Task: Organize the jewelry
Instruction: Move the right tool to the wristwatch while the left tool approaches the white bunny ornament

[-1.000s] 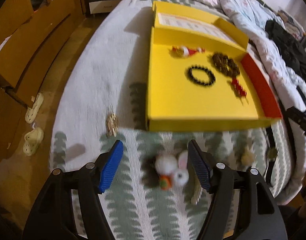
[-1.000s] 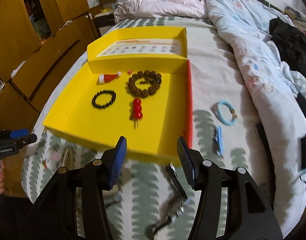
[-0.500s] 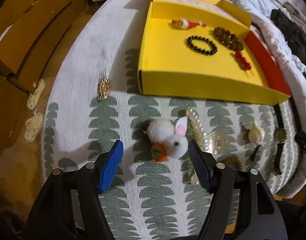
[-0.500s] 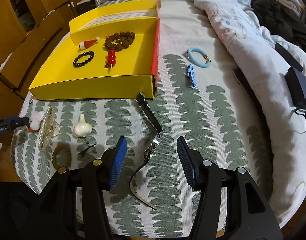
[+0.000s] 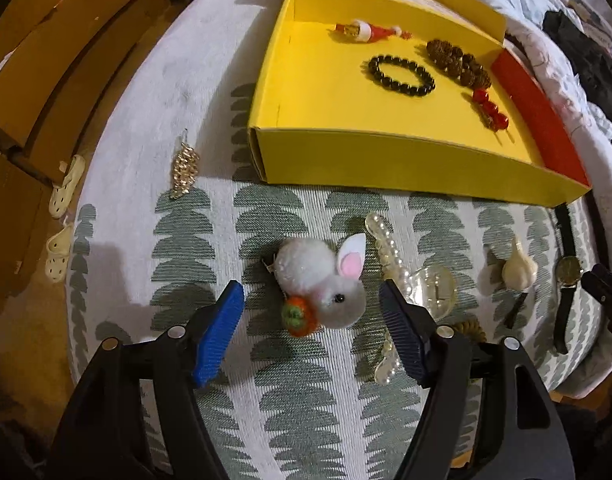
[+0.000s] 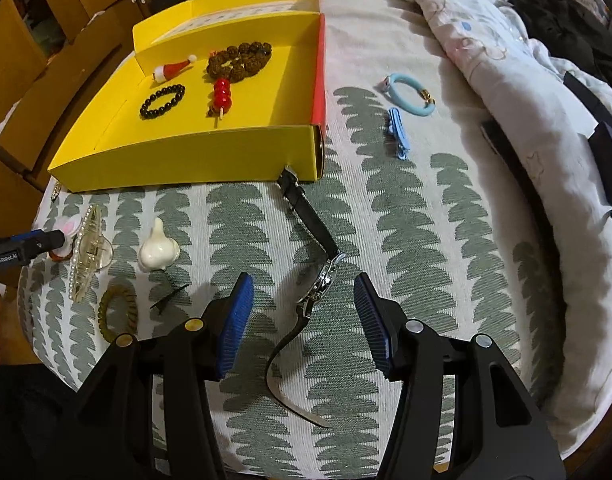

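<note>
On a leaf-patterned bedspread, the left gripper (image 5: 310, 306), its jaws just widened and empty, straddled a white pom-pom rabbit hair clip (image 5: 319, 280), while the right gripper (image 6: 302, 306), half open and empty, framed a black-strapped wristwatch (image 6: 319, 284); each needed a centred, gentle squeeze before lifting toward the yellow cardboard tray (image 6: 186, 160).

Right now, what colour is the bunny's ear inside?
Pink inside, white around, on the fluffy bunny clip; left wrist view shows it best.

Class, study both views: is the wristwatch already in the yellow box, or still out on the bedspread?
Out. The wristwatch lies on the bedspread before the yellow box, between the right gripper's open jaws.
</note>
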